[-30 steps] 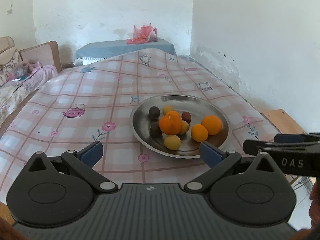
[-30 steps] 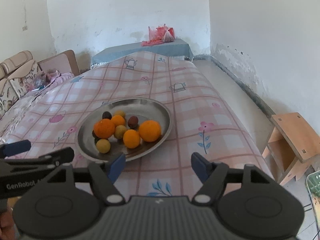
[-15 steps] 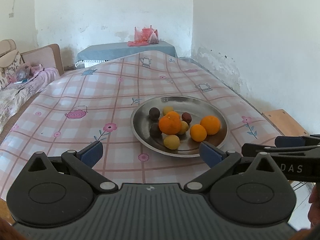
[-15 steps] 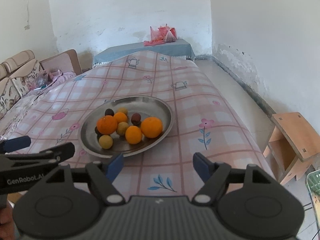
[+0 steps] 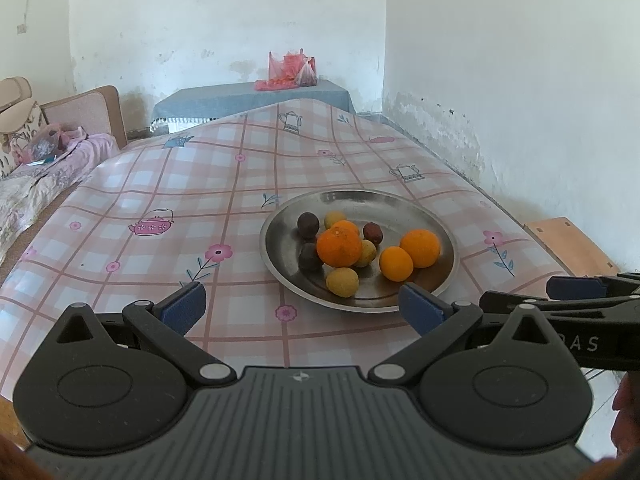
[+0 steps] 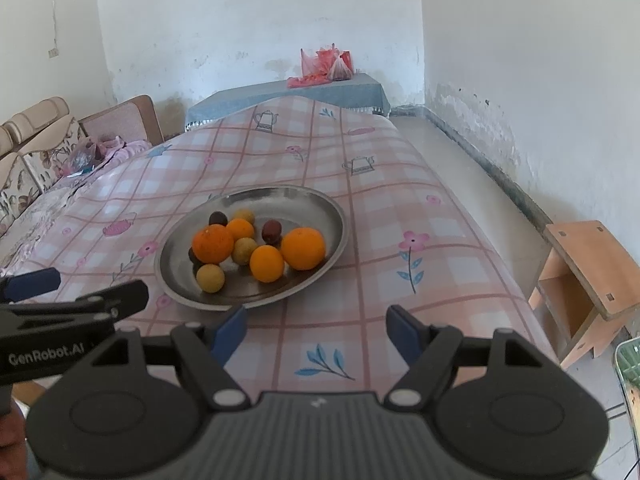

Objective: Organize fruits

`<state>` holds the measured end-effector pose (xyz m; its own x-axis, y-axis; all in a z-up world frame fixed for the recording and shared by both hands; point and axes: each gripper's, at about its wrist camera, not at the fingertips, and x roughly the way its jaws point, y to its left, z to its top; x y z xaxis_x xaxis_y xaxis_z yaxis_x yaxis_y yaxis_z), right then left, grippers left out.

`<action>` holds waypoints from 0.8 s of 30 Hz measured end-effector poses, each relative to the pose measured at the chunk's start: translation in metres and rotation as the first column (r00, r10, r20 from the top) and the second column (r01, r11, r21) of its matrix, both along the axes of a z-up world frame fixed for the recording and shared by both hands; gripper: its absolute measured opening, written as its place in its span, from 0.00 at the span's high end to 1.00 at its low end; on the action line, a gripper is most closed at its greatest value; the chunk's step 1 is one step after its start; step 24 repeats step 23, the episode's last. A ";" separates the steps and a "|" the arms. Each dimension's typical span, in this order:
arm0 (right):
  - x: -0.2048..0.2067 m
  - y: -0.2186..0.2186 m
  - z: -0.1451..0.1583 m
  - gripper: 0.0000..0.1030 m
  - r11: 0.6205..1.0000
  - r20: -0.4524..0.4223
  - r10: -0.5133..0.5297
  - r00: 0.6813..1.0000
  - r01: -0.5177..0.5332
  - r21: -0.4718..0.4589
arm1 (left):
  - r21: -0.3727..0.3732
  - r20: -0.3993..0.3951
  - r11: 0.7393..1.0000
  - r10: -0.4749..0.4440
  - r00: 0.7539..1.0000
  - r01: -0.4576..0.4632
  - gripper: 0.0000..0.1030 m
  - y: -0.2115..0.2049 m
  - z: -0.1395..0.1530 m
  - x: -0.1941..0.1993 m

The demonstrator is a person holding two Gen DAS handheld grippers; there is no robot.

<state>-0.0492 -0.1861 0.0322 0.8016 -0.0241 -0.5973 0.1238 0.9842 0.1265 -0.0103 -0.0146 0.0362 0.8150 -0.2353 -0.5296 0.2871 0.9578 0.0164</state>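
Nothing shifted since earlier: both hand-held grippers, left hand-held gripper (image 5: pixel 302 306) and right hand-held gripper (image 6: pixel 316 326), wide, empty; mixed fruits (image 5: pixel 352 250) heaped on steel plate (image 5: pixel 408 204).

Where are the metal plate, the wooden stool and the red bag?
metal plate (image 6: pixel 320 204): right wrist view, bare far rim.
wooden stool (image 6: pixel 592 264): right wrist view, seat top.
red bag (image 5: pixel 286 68): left wrist view, bag's middle.

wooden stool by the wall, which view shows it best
The right wrist view: the wooden stool shows its seat, legs and lower shelf beside the table. The left wrist view catches only a slice of its top at the right edge.
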 end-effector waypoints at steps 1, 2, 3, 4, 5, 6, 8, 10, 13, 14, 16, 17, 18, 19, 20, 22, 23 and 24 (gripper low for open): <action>0.000 0.000 0.000 0.26 1.000 0.000 0.000 1.000 0.000 -0.002 | -0.001 -0.001 1.000 -0.001 1.000 0.001 0.00 0.000 0.000 0.000; 0.000 0.000 0.000 0.26 1.000 -0.001 0.000 1.000 0.000 -0.003 | -0.001 -0.002 1.000 -0.002 1.000 0.002 0.00 0.000 0.000 0.000; 0.000 0.000 -0.001 0.26 1.000 -0.002 0.000 1.000 0.000 -0.003 | -0.002 -0.002 1.000 -0.002 1.000 0.002 0.00 0.000 0.000 0.000; 0.000 0.000 -0.001 0.26 1.000 -0.002 0.000 1.000 0.000 -0.001 | -0.002 -0.002 1.000 -0.002 1.000 0.002 0.00 0.000 0.001 0.001; 0.000 0.000 -0.001 0.26 1.000 -0.002 0.000 1.000 0.000 -0.001 | -0.002 -0.002 1.000 -0.002 1.000 0.002 0.00 0.000 0.001 0.001; 0.000 0.000 -0.001 0.26 1.000 -0.002 0.000 1.000 0.000 -0.002 | -0.002 -0.002 1.000 -0.003 1.000 0.003 0.00 0.000 0.001 0.001; 0.000 0.000 -0.001 0.26 1.000 -0.002 -0.001 1.000 0.001 -0.003 | -0.004 -0.003 1.000 -0.002 1.000 0.002 0.00 0.000 0.001 0.001; 0.000 0.000 -0.001 0.26 1.000 -0.003 0.000 1.000 0.000 -0.002 | -0.003 -0.004 1.000 -0.002 1.000 0.002 0.00 0.000 0.001 0.001; 0.000 0.000 -0.001 0.26 1.000 -0.003 0.000 1.000 0.000 0.000 | -0.008 -0.005 1.000 -0.009 1.000 0.009 0.00 0.001 0.001 0.001; 0.000 0.000 -0.001 0.26 1.000 -0.004 0.000 1.000 0.000 0.000 | -0.009 -0.007 1.000 -0.010 1.000 0.010 0.00 0.001 0.001 0.001; 0.000 0.000 -0.002 0.26 1.000 -0.005 -0.001 1.000 0.001 -0.001 | -0.011 -0.005 1.000 -0.010 1.000 0.010 0.00 0.001 0.001 0.002; -0.001 0.000 -0.002 0.26 1.000 -0.005 -0.001 1.000 0.001 -0.001 | -0.011 -0.005 1.000 -0.008 1.000 0.008 0.00 0.001 0.001 0.002; 0.000 0.000 -0.002 0.26 1.000 -0.005 -0.001 1.000 0.001 -0.001 | -0.010 -0.006 1.000 -0.008 1.000 0.008 0.00 0.002 0.001 0.002; 0.000 0.000 -0.002 0.26 1.000 -0.005 -0.001 1.000 0.001 -0.001 | -0.010 -0.007 1.000 -0.007 1.000 0.007 0.00 0.001 0.000 0.002; -0.001 0.000 -0.003 0.26 1.000 -0.005 -0.001 1.000 0.001 -0.002 | -0.010 -0.009 1.000 -0.006 1.000 0.006 0.00 0.001 0.000 0.003; -0.001 0.000 -0.003 0.26 1.000 -0.006 -0.001 1.000 0.001 -0.001 | -0.009 -0.012 1.000 -0.005 1.000 0.005 0.00 0.001 0.000 0.003; -0.001 0.000 -0.003 0.26 1.000 -0.007 0.000 1.000 0.000 -0.001 | -0.007 -0.012 1.000 -0.005 1.000 0.005 0.00 0.001 0.000 0.003; -0.001 0.000 -0.003 0.26 1.000 -0.007 0.000 1.000 0.000 -0.001 | -0.007 -0.012 1.000 -0.005 1.000 0.005 0.00 0.001 0.000 0.003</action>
